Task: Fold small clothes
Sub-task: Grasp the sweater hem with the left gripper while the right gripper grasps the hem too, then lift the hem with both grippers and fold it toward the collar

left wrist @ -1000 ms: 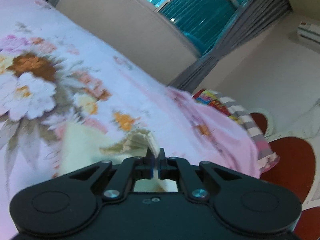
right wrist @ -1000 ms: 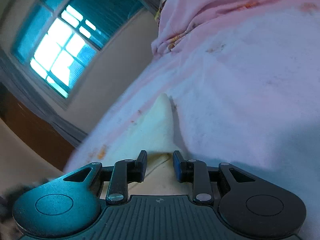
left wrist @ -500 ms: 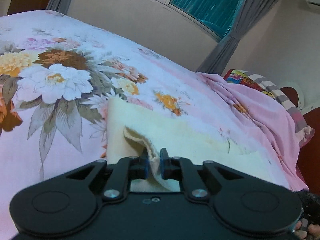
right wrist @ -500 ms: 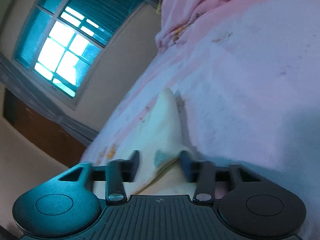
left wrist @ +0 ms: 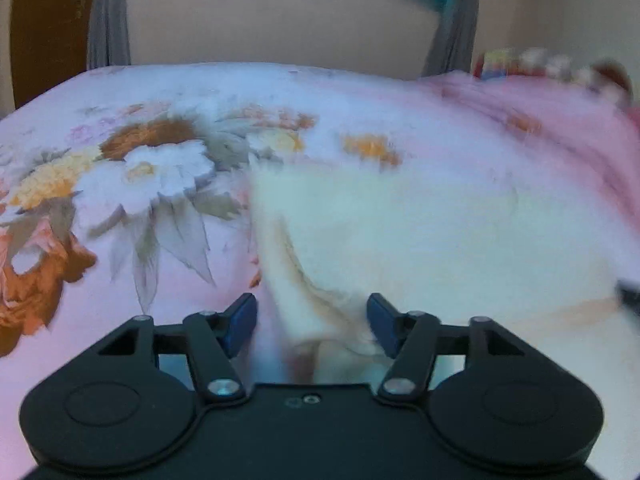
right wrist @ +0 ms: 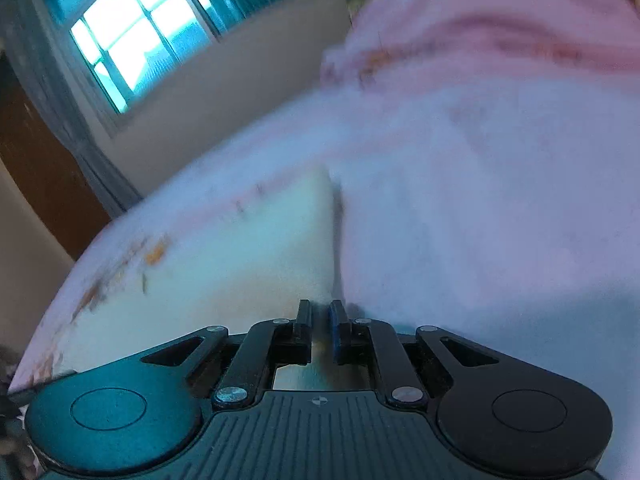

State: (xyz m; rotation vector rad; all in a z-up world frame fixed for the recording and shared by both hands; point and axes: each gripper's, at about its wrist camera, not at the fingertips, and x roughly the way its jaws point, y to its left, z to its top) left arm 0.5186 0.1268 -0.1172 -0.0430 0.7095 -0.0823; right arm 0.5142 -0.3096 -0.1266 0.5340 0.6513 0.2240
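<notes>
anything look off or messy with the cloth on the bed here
The cream cloth lies mostly flat on the floral bedsheet, but its near edge is rumpled up between the opening left gripper. The right gripper is closing on its other edge.

You've got no readable txt, labels, brand names or nos. in either view. The bedsheet (left wrist: 168, 168) carries only a flower print, no words. The colourful item at the far right of the left view is too blurred to read.
</notes>
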